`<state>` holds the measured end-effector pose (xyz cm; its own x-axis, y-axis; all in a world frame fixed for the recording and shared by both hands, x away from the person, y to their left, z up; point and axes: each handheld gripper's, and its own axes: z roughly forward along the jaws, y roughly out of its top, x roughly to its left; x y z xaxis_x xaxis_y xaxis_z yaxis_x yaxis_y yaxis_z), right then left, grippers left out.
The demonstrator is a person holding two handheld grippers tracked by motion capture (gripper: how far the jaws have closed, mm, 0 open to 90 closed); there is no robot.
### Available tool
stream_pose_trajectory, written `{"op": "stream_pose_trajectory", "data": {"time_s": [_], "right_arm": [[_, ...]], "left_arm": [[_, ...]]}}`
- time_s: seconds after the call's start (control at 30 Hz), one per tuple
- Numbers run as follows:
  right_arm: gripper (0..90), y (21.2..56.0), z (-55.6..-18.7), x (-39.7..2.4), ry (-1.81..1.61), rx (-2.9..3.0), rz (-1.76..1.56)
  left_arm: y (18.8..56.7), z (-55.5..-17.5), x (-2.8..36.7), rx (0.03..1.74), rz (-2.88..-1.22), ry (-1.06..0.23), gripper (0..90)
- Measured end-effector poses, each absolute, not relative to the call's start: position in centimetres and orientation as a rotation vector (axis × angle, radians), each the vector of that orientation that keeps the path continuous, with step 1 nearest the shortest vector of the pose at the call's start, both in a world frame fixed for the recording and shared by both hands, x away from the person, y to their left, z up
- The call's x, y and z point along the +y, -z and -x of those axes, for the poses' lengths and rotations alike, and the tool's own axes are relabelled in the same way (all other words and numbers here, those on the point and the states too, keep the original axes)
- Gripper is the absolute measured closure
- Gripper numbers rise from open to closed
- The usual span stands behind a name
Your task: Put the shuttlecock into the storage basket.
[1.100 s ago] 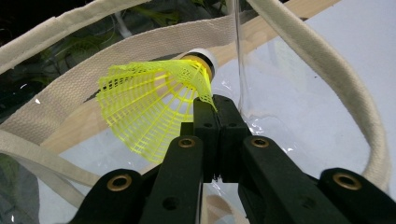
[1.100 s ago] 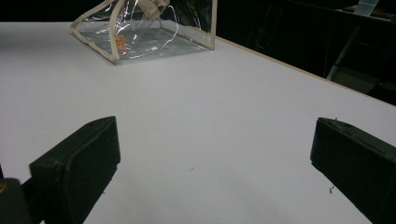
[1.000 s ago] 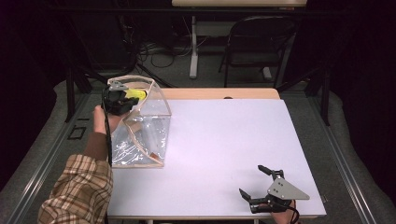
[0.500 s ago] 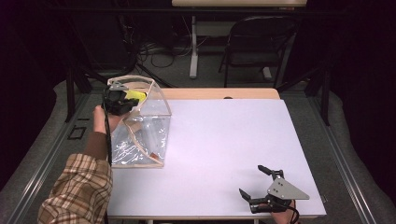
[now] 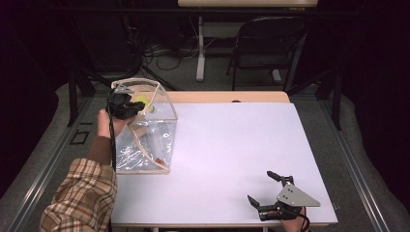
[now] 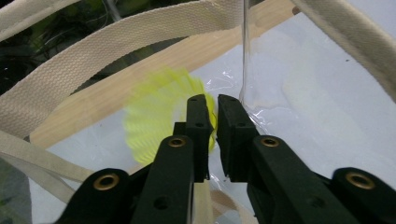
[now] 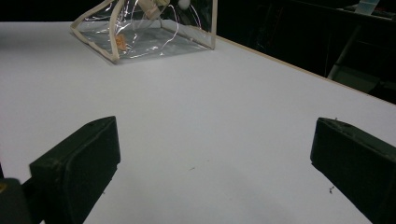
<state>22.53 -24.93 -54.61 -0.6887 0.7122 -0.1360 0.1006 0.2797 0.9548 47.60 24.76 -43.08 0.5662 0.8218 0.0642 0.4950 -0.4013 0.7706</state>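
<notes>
A clear plastic bag (image 5: 145, 140) with cream webbing trim stands on the left of the white table (image 5: 232, 145). My left gripper (image 5: 139, 107) hovers over the bag's open top. In the left gripper view its jaws (image 6: 212, 100) stand a narrow slit apart, and a yellow ribbed object (image 6: 156, 114), blurred, sits just behind them inside the bag (image 6: 299, 93). I cannot tell if the jaws touch it. From above the yellow object (image 5: 141, 101) shows at the jaw tips. My right gripper (image 5: 259, 185) rests wide open and empty at the table's front right; its own view (image 7: 215, 154) faces the bag (image 7: 144, 32).
A small orange-brown item (image 5: 158, 159) lies at the bottom of the bag. A wooden strip (image 5: 227, 97) runs along the table's far edge. A black folding chair (image 5: 263, 43) and cables stand on the floor beyond it.
The yellow object has shifted slightly lower and closer in at the left jaw tips and now looks blurred. Both hands stay roughly where they were.
</notes>
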Motion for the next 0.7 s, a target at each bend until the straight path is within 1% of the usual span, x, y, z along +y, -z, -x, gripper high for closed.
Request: {"op": "stream_pose_trajectory", "data": {"time_s": [0.03, 0.07, 0.1, 0.13, 0.17, 0.3, 0.4, 0.43, 0.5, 0.6, 0.63, 0.7], "right_arm": [[1.1, 54.6, -22.5, -24.9, -1.43, 1.996, -0.727], [1.1, 54.6, -22.5, -24.9, -1.43, 1.996, -0.727], [1.0, 54.6, -22.5, -24.9, -1.43, 1.996, -0.727], [1.0, 54.6, -22.5, -24.9, -1.43, 1.996, -0.727], [1.1, 54.6, -22.5, -24.9, -1.43, 1.996, -0.727], [1.1, 54.6, -22.5, -24.9, -1.43, 1.998, -0.727], [1.1, 54.6, -22.5, -24.9, -1.429, 1.996, -0.728], [1.0, 54.6, -22.5, -24.9, -1.429, 1.995, -0.727], [1.0, 54.6, -22.5, -24.9, -1.429, 1.995, -0.726], [1.1, 54.6, -22.5, -24.9, -1.429, 1.995, -0.727], [1.1, 54.6, -22.5, -25.0, -1.428, 1.996, -0.729], [1.1, 54.6, -22.5, -25.0, -1.428, 1.997, -0.729]], "left_arm": [[43.1, -47.6, 24.8, 1.049, -2.072, -0.578, 78.9], [43.1, -47.6, 24.9, 1.054, -2.066, -0.583, 78.9], [43.0, -47.6, 25.1, 1.059, -2.047, -0.598, 71.6], [43.0, -47.6, 25.1, 1.059, -2.047, -0.598, 68.6], [42.8, -47.4, 25.2, 1.073, -2.015, -0.62, 62.8], [42.1, -46.9, 25.7, 1.079, -1.966, -0.634, 51.4], [41.8, -46.7, 25.8, 1.08, -1.947, -0.654, 44.2], [41.5, -46.5, 25.9, 1.081, -1.934, -0.658, 44.2], [41.1, -46.1, 25.9, 1.082, -1.905, -0.673, 38.5], [40.7, -45.7, 25.9, 1.074, -1.889, -0.682, 33.2], [40.4, -45.4, 25.7, 1.07, -1.88, -0.696, 29.4], [40.1, -45.1, 25.6, 1.061, -1.87, -0.704, 26.3]]}}
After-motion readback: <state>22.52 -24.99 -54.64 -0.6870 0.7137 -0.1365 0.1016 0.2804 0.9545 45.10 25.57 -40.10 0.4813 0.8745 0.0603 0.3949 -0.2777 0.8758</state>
